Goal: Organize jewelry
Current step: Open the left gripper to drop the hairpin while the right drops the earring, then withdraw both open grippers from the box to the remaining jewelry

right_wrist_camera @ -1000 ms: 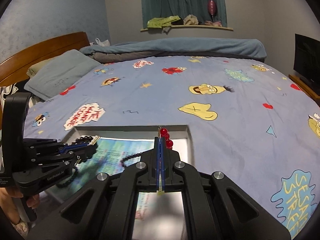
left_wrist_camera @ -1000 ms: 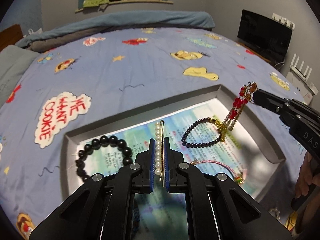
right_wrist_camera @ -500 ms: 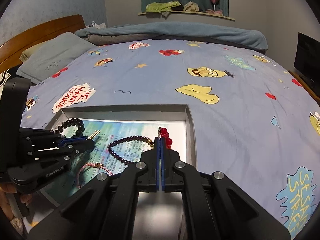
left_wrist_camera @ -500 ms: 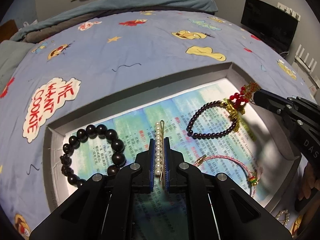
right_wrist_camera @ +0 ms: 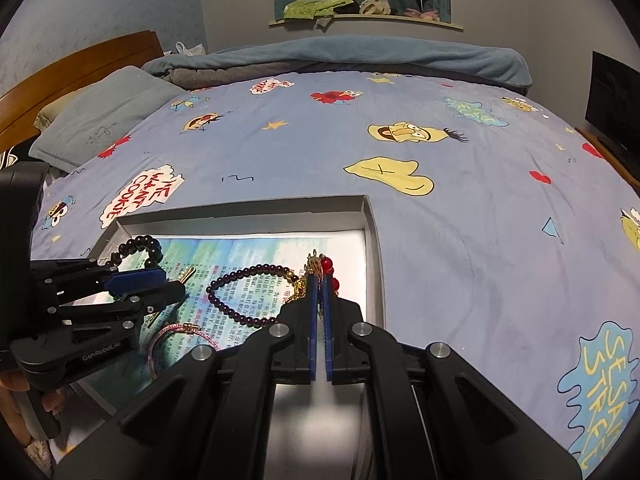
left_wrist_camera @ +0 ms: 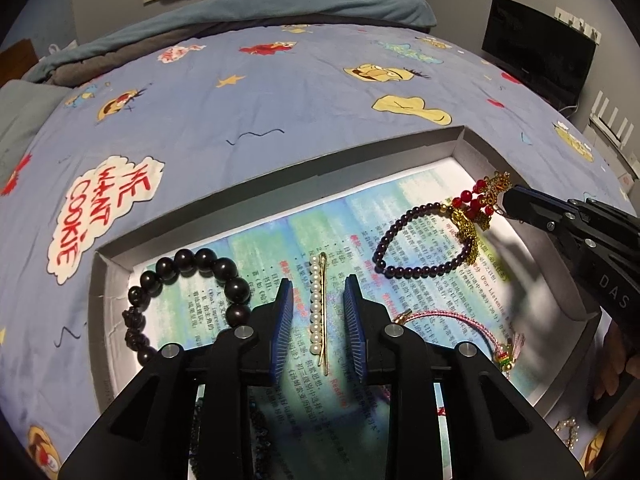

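Fingers of my left gripper stand spread, one on each side of the pearl hairpin, which lies flat on the printed sheet lining the tray; neither pad touches it. My right gripper has its fingers nearly pressed together, with only a narrow gap between them, around the red-and-gold charm cluster of the purple bead bracelet. I cannot tell whether the charm is actually gripped. The bracelet's loop rests on the sheet toward the tray's right side.

Handling assessment: I judge the hairpin light, stiff and thin, with slick pearls; it sits too low for an easy side pinch, so a hold across its middle suits best. The purple bracelet is limp and will swing from any single hold point; its dangling gold tassels look delicate. The black bead bracelet at the left looks heavier and would be taken across one large bead. The pink cord bracelet, near right, is soft and could snag.

Clearances: the tray's raised wall stands just beside the right gripper on the far-right corner. Open sheet remains between hairpin and purple bracelet. The bed around the tray is soft, so pressing down may tilt the tray.
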Demonstrator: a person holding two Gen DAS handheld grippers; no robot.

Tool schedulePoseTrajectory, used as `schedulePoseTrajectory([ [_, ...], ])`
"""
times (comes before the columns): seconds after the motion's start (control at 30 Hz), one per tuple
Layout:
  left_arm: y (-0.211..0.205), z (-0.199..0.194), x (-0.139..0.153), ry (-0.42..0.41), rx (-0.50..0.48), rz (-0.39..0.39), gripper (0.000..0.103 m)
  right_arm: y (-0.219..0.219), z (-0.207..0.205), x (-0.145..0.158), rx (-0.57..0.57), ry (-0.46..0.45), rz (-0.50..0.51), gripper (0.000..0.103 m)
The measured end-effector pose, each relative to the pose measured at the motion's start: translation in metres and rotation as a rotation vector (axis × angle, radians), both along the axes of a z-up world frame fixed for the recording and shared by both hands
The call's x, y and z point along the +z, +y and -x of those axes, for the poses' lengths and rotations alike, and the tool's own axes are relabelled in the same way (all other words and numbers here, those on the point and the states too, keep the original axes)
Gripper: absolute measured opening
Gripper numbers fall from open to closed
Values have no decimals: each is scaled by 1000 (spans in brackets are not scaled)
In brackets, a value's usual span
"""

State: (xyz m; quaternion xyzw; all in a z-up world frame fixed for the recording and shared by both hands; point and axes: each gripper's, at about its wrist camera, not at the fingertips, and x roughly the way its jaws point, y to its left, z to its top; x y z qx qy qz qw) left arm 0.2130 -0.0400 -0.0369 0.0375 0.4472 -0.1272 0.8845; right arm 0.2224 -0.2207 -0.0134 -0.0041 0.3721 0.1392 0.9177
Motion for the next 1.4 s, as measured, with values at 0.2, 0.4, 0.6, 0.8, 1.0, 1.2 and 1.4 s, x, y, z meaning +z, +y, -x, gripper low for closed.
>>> schedulePoseTrajectory([
  [0.2,1,8,7,-32,2,7,38,-4,6,6,-5,-18,-17,24],
  [0.4,3,19,15,-46,13,11,55,-11,19,21,-18,-48,-40,39],
  [0.6,6,36,32,-92,32,-1,77,-22,37,38,-46,-78,-55,62],
  [0.8,14,51,44,-113,73,-7,88,-31,58,53,-60,-96,-79,90],
  [1.0,21,71,55,-135,107,-14,93,-31,80,65,-60,-118,-73,97],
  [1.2,23,98,59,-170,110,-70,93,-31,104,68,-57,-137,-71,97],
  [1.4,28,124,61,-186,106,-87,93,-36,128,62,-67,-133,-88,97],
])
